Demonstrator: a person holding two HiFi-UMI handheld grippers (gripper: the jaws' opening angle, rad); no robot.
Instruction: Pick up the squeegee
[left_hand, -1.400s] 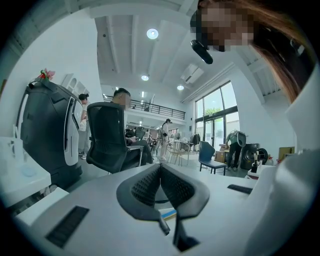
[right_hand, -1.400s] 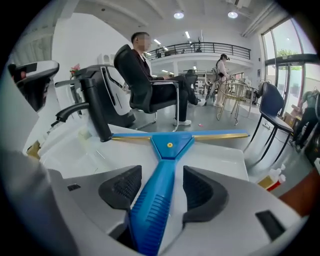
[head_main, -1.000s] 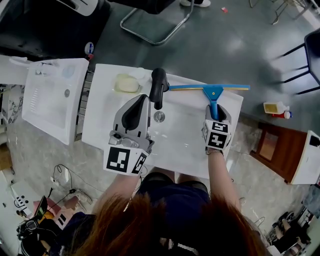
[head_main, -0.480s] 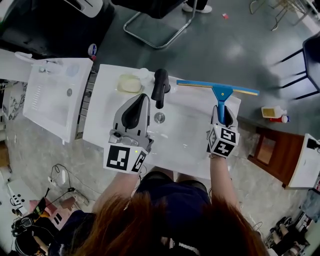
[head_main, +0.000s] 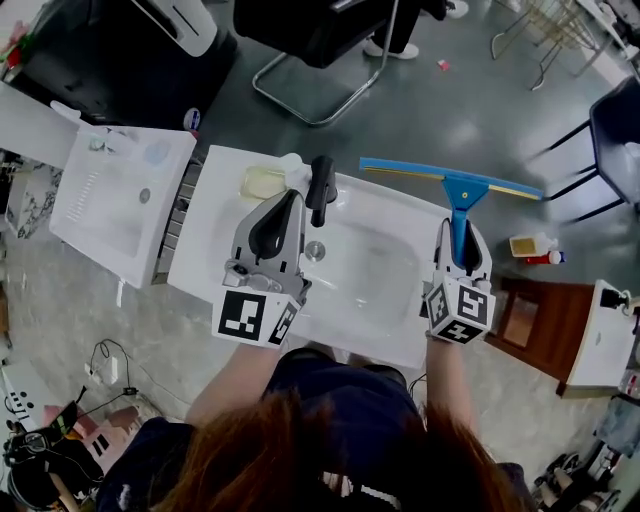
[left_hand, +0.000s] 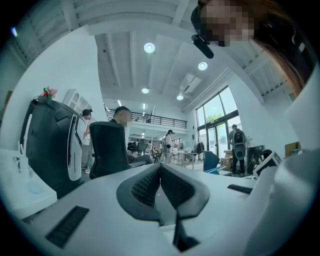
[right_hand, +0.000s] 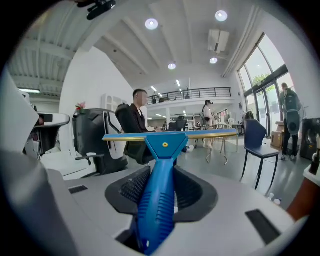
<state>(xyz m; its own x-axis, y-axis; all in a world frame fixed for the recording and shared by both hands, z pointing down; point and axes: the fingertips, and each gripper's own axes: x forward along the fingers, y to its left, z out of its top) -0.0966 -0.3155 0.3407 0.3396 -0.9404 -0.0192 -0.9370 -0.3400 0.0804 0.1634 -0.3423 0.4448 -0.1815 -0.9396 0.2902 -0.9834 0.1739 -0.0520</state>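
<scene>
In the head view, the right tongs (head_main: 461, 232) are clenched on the blue handle of the squeegee (head_main: 457, 184). It is held off the surface, with its long blade lying crosswise past the far edge of the white sink (head_main: 385, 330), over the grey floor (head_main: 440, 110). The left tongs (head_main: 291, 197) hang above the sink's left half, just beside the black faucet (head_main: 320, 187), and carry nothing. A second white basin (head_main: 120, 200) stands to the left, well apart from the squeegee. In the left gripper view, the left tongs (left_hand: 160, 172) point out level into a bright hall; their ribbed pads (left_hand: 145, 187) are pressed together with nothing between them, and a black office chair (left_hand: 107, 150) stands beyond. In the right gripper view, the right tongs (right_hand: 159, 176) grasp the squeegee (right_hand: 164, 150) by its ribbed blue handle, one pad on either side. The handle runs straight out from the jaws, and the blade sits level across the view above them.
</scene>
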